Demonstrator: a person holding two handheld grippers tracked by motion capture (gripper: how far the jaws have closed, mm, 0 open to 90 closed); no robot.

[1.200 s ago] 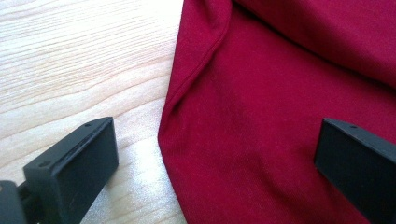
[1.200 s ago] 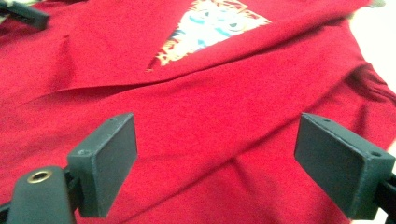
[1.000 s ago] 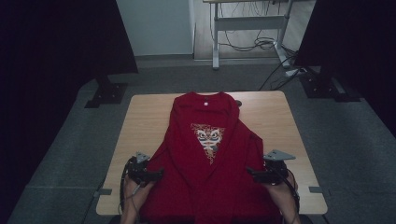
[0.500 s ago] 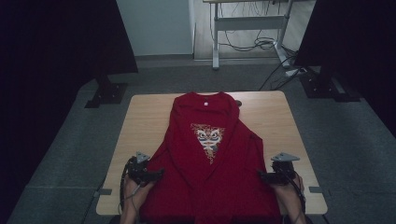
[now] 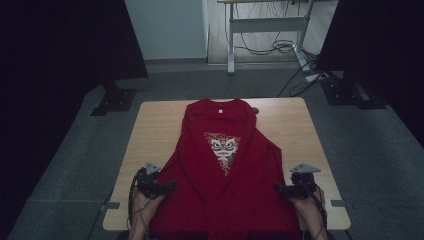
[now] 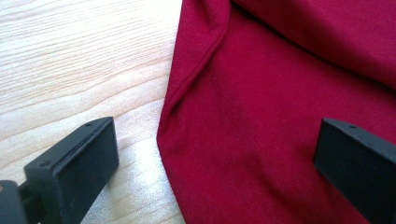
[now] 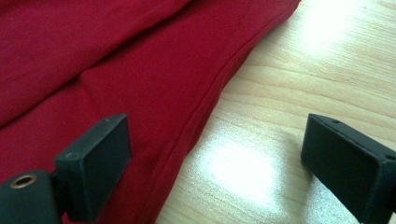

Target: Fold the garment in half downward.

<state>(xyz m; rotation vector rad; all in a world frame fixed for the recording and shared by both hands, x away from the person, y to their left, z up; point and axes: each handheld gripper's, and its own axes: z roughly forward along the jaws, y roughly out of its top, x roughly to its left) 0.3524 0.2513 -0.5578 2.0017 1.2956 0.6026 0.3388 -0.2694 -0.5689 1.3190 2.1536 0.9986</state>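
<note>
Left claw (image 5: 169,187) sits at the near-left of the worktop (image 5: 155,130), pointing right toward the red shirt (image 5: 225,200). Jaws spread wide; they have just been closing a little, w/ nothing pinched. In the left gripper view one jaw is over bare wood, the other over red cloth, so the shirt's left hem edge (image 6: 163,135) lies between them. Can't tell if the jaw tips touch the cloth. The person's left hand (image 5: 142,202) holds it from the near edge, cable trailing beside the forearm.

Shirt lies flat along the middle of the worktop, collar (image 5: 219,106) at the far end, bottom hem running off the near edge. Sleeves look folded in over the body, making long diagonal creases. A triangular printed face graphic (image 5: 223,147) sits mid-chest, approx. centre of the worktop.

Right claw (image 5: 281,188) sits at the near-right, pointing left at the shirt's right side. Jaws spread, nothing gripped. In the right gripper view one jaw hangs over red fabric, the other over bare wood, w/ the shirt's right edge seam (image 7: 205,116) between. Right hand (image 5: 306,200) holds it; grey plate on top.
</note>
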